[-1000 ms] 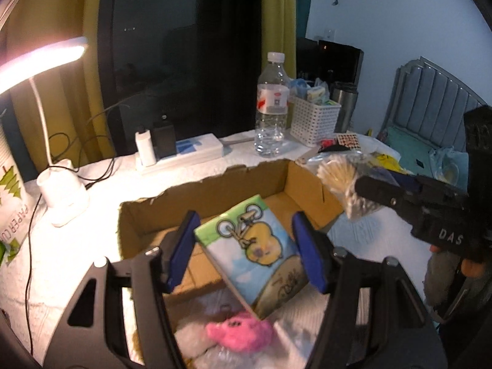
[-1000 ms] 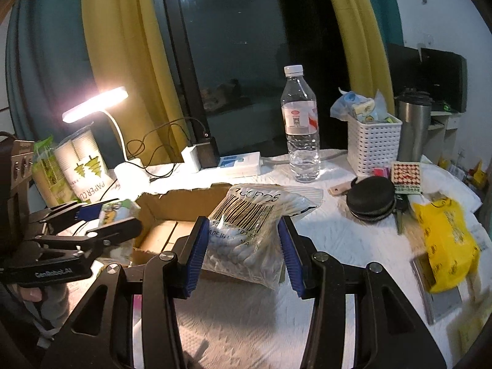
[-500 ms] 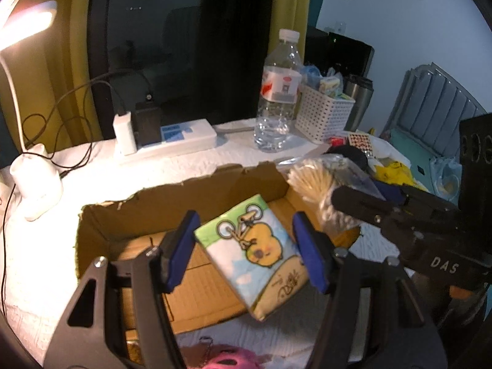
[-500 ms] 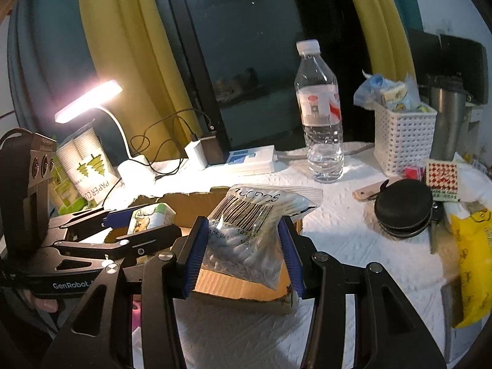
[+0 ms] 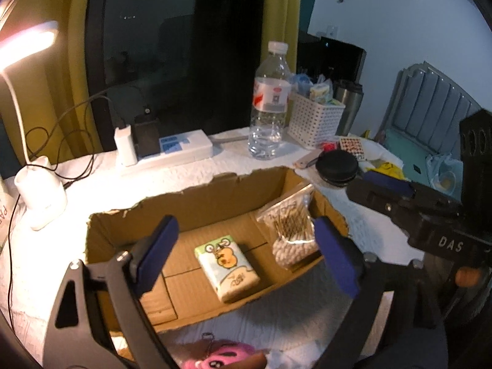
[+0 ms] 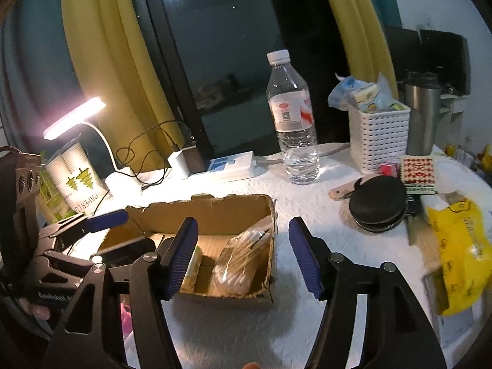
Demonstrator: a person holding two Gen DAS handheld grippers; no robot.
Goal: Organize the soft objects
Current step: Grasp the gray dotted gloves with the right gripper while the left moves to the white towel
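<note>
A torn open cardboard box [image 5: 215,193] sits on the white-covered table; it also shows in the right wrist view [image 6: 233,209]. A tissue pack with a cartoon print [image 5: 227,266] lies flat on the box floor. A clear bag of cotton swabs [image 5: 290,230] leans in the box's right end, also seen in the right wrist view [image 6: 240,264]. My left gripper [image 5: 246,252] is open and empty above the box. My right gripper [image 6: 243,258] is open and empty over the box's right end. A pink soft toy [image 5: 221,356] lies on the table in front of the box.
Behind the box stand a water bottle [image 6: 292,123], a white basket [image 6: 379,135], a power strip [image 5: 172,150] and a lamp [image 6: 73,120]. A black round case [image 6: 378,206] and a yellow bag [image 6: 458,252] lie to the right.
Both grippers opened. The tissue pack dropped from my left gripper onto the box floor. The cotton swab bag dropped from my right gripper into the box's right end.
</note>
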